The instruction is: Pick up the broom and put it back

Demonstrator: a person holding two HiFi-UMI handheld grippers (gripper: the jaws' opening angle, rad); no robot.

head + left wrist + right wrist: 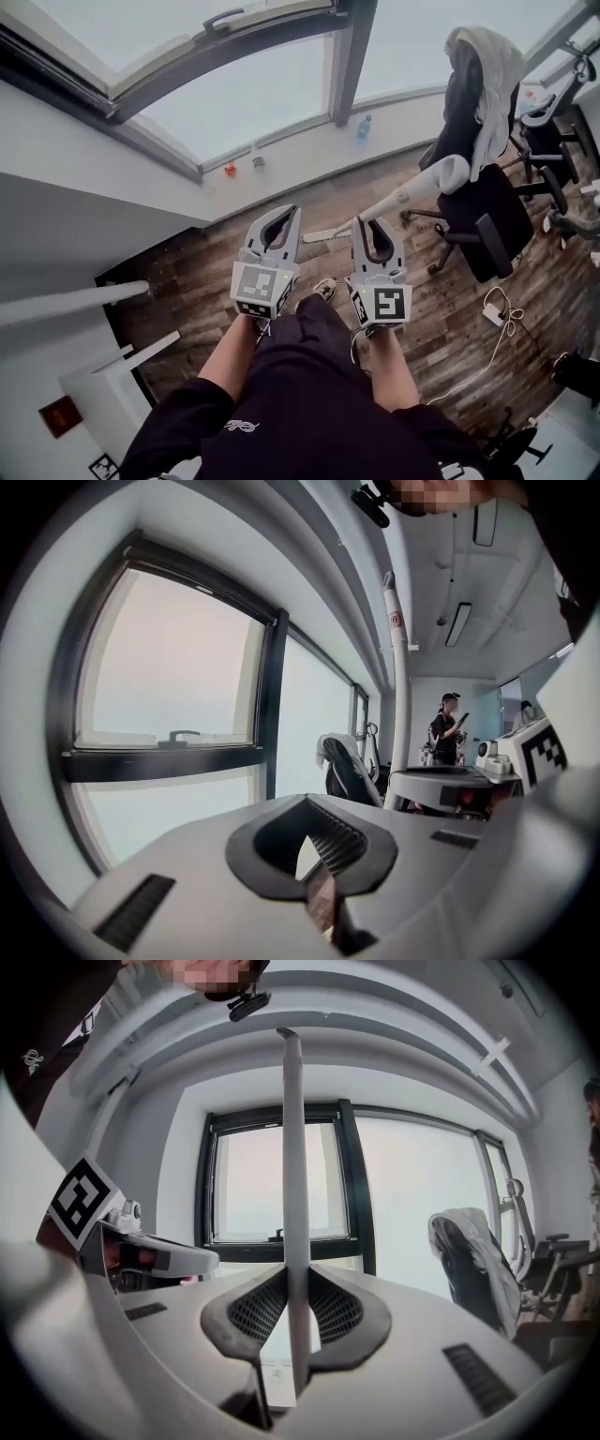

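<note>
While the right gripper point(298, 1312) has its jaws clamped on the upright handle of the broom point(293, 1166), the left gripper point(309, 846) beside it is closed on nothing. With one narrow grip on a long pole, the broom could pivot or slide, and its swinging end might strike the chair point(478, 197) or window.

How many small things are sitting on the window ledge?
3. A red item and a pale cup-like one sit close together left of the window post; a blue bottle stands right of it. Others may be hidden.
</note>
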